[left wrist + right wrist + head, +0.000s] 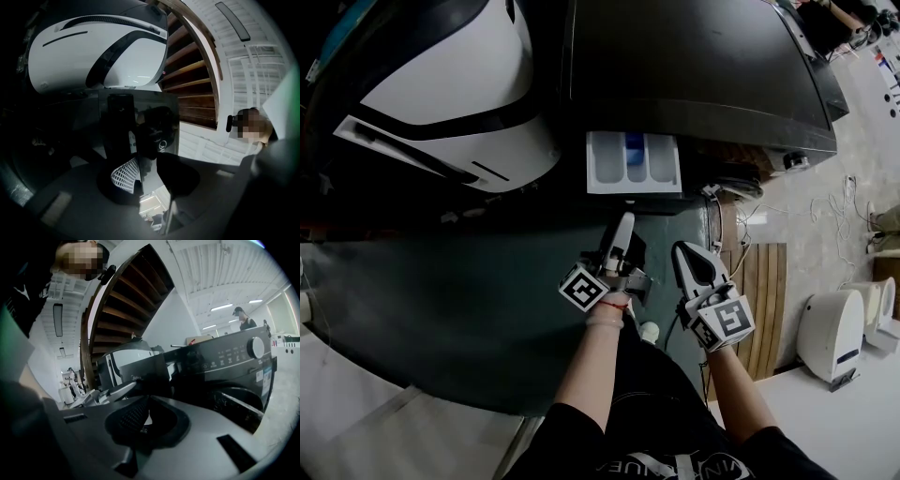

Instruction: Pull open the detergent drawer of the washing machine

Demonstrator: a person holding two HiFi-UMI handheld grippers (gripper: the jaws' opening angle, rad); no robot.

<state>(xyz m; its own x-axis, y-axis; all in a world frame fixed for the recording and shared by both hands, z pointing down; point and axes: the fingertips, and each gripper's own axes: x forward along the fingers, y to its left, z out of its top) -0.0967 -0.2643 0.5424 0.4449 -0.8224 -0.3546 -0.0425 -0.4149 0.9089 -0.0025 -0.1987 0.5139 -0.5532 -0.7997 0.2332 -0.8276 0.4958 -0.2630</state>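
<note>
Left gripper (623, 223), right gripper (683, 251) | detergent drawer (633, 161) open, just beyond, untouched

A white appliance (441, 84) is standing at upper left. Wooden slats (766, 291) are showing at right, a white unit (832, 333) sitting near them. A capped person (244, 319) is standing far back.

Black short-sleeve tee (773, 450) w/ white lettering (675, 466), dark trousers (661, 394). L hand-held gripper (622, 225) white/black, R hand-held gripper (682, 251) same; b/w marker cubes (584, 286) on both.
</note>
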